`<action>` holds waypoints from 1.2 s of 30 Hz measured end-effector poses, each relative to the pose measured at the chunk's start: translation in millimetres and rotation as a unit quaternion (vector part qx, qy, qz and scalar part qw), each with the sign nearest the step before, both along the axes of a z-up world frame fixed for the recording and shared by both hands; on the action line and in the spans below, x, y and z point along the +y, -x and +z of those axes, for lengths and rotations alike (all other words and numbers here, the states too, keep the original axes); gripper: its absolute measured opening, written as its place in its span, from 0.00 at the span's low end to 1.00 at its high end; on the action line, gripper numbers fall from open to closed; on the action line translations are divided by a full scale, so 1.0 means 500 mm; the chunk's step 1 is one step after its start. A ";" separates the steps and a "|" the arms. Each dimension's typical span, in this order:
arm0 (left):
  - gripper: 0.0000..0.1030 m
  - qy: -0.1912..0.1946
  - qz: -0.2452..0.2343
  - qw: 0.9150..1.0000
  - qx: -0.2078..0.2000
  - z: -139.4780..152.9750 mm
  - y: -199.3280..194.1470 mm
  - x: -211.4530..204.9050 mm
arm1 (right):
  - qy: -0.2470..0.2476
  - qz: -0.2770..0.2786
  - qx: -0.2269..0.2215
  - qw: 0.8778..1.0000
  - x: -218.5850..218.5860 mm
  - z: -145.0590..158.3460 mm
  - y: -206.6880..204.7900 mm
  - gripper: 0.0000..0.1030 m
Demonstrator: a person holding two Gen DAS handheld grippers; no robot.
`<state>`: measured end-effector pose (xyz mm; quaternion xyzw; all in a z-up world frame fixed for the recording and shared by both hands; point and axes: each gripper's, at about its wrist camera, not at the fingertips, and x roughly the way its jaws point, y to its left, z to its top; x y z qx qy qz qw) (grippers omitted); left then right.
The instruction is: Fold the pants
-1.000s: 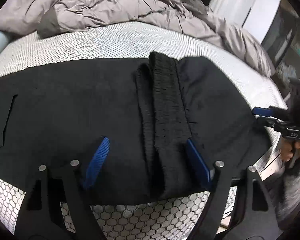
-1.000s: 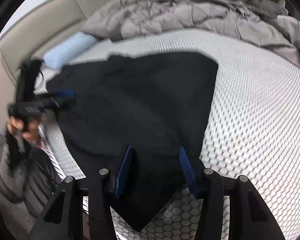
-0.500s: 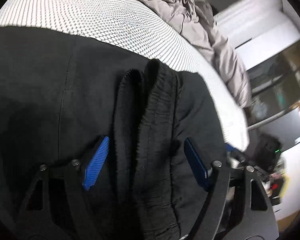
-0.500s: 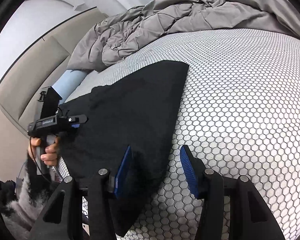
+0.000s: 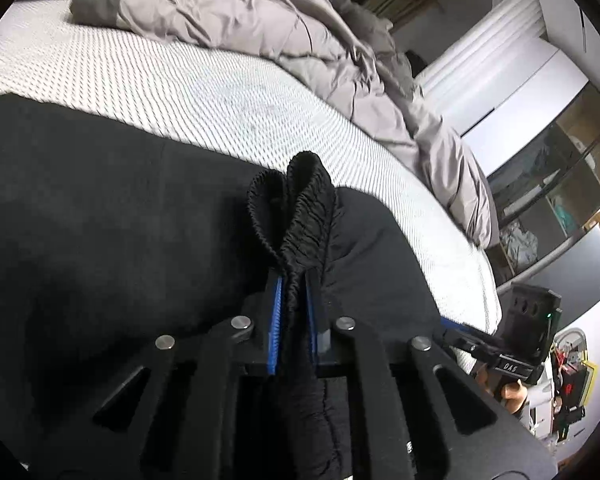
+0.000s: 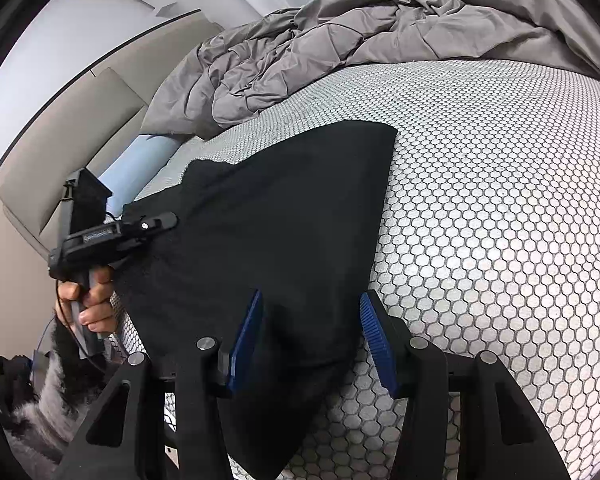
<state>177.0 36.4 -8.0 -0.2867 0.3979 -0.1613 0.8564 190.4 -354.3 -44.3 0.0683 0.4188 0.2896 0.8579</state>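
Two grippers on black pants (image 6: 284, 216), spread flat on honeycomb mattress (image 6: 500, 208).
- Left gripper (image 5: 293, 312): pinching gathered waistband (image 5: 300, 216), bunch at 12 o'clock of pads.
- Right gripper (image 6: 310, 336): spread, straddling pants edge, nothing clamped.
- Advice: close right on edge; lift both level, carry over together.
- Grey duvet (image 6: 340, 40): 12 o'clock, apart.

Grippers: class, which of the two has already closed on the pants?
The left gripper: its pads pinch the waistband. The right gripper is open around the pants' edge.
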 end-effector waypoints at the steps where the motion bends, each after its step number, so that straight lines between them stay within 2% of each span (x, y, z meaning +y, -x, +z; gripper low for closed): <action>1: 0.07 0.003 0.011 1.000 -0.007 0.010 0.003 0.016 | -0.001 -0.001 0.000 1.000 0.003 0.001 -0.002 0.50; 3: 0.07 0.007 0.033 0.999 -0.020 0.029 0.011 0.053 | -0.002 -0.001 -0.001 1.000 0.010 0.003 -0.005 0.50; 5: 0.07 -0.028 0.064 0.997 -0.020 0.035 0.016 0.090 | -0.003 0.001 -0.001 1.000 0.019 0.003 -0.008 0.50; 7: 0.08 -0.075 0.093 0.993 0.020 0.011 0.002 0.107 | -0.001 0.004 0.000 1.000 0.033 0.002 -0.012 0.50; 9: 0.14 -0.066 0.098 0.992 0.050 -0.014 -0.006 0.118 | 0.000 0.009 0.005 1.000 0.047 -0.003 -0.017 0.51; 11: 0.14 -0.052 0.097 0.993 0.046 -0.008 0.001 0.124 | 0.000 0.008 0.007 1.000 0.052 -0.006 -0.019 0.51; 15: 0.14 -0.074 0.097 0.992 0.036 0.010 0.023 0.119 | -0.030 -0.001 0.019 0.999 0.043 -0.005 -0.031 0.51; 20: 0.14 -0.096 0.118 0.988 0.029 0.022 0.058 0.124 | -0.033 0.026 0.071 0.997 0.032 -0.030 -0.027 0.51; 24: 0.17 -0.113 0.113 0.987 -0.006 0.055 0.092 0.099 | -0.018 0.080 0.043 0.996 0.031 -0.031 0.039 0.51; 25: 0.20 -0.121 0.107 0.987 -0.019 0.066 0.099 0.084 | -0.020 0.090 0.041 0.995 0.030 -0.033 0.051 0.48; 26: 0.28 -0.124 0.096 0.987 -0.033 0.075 0.104 0.066 | -0.019 0.094 0.034 0.995 0.027 -0.036 0.065 0.42; 27: 0.33 -0.123 0.086 0.988 -0.042 0.079 0.111 0.052 | -0.011 0.089 0.027 0.996 0.027 -0.040 0.074 0.24; 30: 0.34 -0.110 0.046 0.992 -0.048 0.078 0.102 -0.011 | -0.024 0.075 0.053 0.996 0.022 -0.059 0.069 0.11; 33: 0.34 -0.117 -0.004 0.992 -0.040 0.063 0.091 -0.089 | -0.058 0.082 0.064 0.993 0.010 -0.045 0.073 0.08; 36: 0.34 -0.134 -0.036 0.989 -0.039 0.056 0.096 -0.150 | -0.015 0.088 0.073 0.993 0.011 -0.059 0.095 0.08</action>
